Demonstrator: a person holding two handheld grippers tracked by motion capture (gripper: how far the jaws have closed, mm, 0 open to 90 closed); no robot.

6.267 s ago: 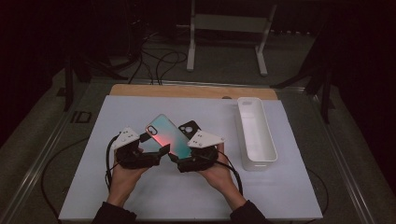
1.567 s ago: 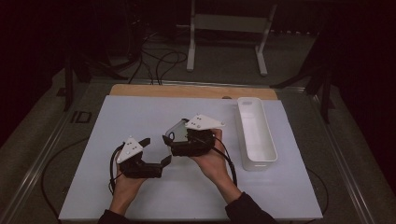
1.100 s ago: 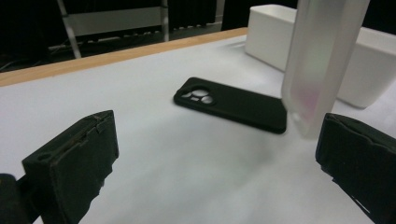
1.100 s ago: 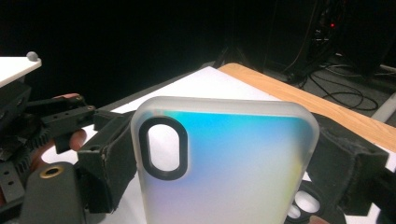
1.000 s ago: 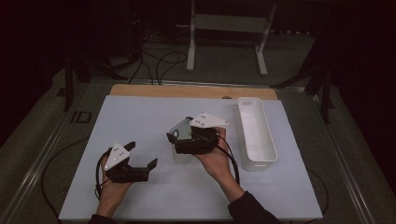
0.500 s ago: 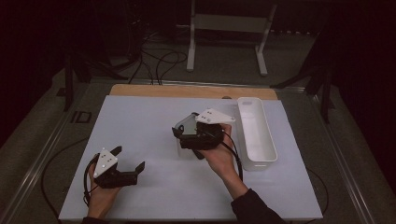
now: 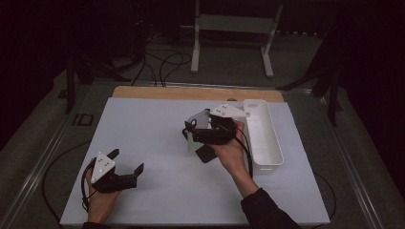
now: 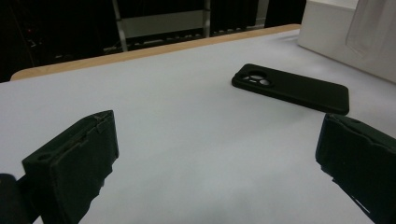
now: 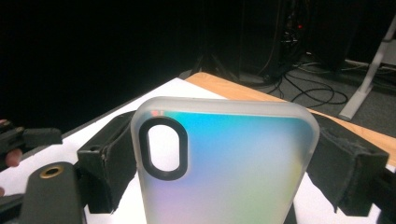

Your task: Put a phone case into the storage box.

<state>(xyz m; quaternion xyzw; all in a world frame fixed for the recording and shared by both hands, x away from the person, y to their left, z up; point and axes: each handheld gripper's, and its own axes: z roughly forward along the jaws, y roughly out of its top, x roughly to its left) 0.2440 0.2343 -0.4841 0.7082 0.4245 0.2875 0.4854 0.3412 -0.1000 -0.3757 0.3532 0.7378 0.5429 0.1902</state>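
Here, right gripper clenched on iridescent phone case; left gripper spread wide, empty, near black phone case

phone case: frosted, iridescent; blue-cyan at top, pink and green lower; black ring around camera hole
black phone: matte black all over
bin: plain white
table cover: pale white-grey, no pattern
table edge: light wood colour
right gripper: black jaws
left gripper: black jaws
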